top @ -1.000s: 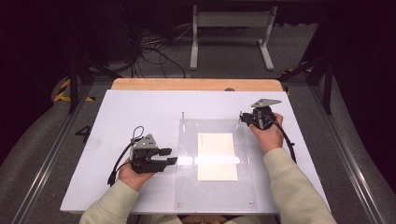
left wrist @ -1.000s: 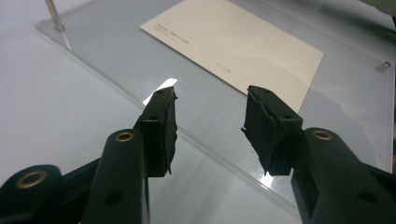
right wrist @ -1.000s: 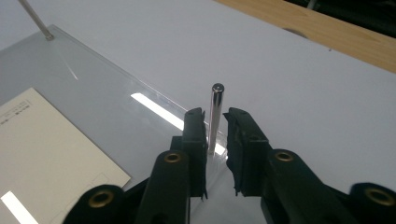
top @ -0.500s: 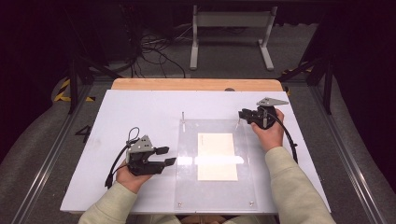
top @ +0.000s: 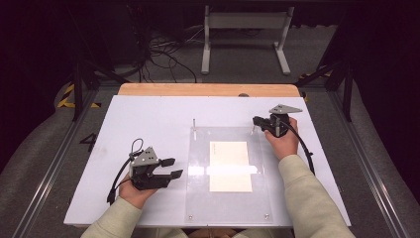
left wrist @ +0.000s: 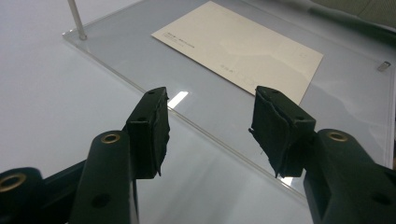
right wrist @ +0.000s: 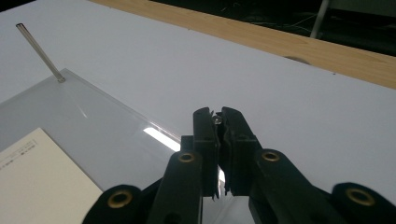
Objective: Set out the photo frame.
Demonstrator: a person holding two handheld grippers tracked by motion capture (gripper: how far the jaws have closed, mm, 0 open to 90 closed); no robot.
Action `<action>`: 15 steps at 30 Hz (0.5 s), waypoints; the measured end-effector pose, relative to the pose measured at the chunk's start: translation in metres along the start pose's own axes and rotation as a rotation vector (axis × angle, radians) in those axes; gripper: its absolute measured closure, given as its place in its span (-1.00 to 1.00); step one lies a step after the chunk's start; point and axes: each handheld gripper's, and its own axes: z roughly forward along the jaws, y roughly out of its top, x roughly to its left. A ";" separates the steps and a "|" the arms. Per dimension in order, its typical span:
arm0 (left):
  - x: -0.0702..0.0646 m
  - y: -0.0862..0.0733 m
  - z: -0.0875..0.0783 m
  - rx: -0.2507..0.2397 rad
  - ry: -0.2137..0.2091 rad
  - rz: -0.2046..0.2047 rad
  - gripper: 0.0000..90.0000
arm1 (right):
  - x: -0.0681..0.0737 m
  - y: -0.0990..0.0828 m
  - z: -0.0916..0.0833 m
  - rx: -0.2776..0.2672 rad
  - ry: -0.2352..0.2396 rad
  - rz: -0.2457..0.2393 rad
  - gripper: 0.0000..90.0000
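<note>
Right gripper: jaws just closed, pinching pin at plate corner, seen close in its view. Left gripper: spread, empty; card ahead.

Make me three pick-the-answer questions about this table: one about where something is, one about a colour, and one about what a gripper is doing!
1. Where does the card lie?
A) in the middle of the clear plate
B) on the floor
C) on the bare table beside the plate

2. What colour is the table top?
A) red
B) white
C) green

3. The fingers of the right gripper are:
A) wide open
B) holding the card
C) shut on a thin pin

Answers: 1 A, the card sits mid-plate. 2 B, the top is plain white. 3 C, the fingers have just been closing and pinch the pin.
</note>
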 end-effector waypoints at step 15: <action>-0.003 -0.007 -0.004 0.010 0.008 -0.011 0.02 | 0.005 0.007 0.006 0.045 -0.072 0.078 0.91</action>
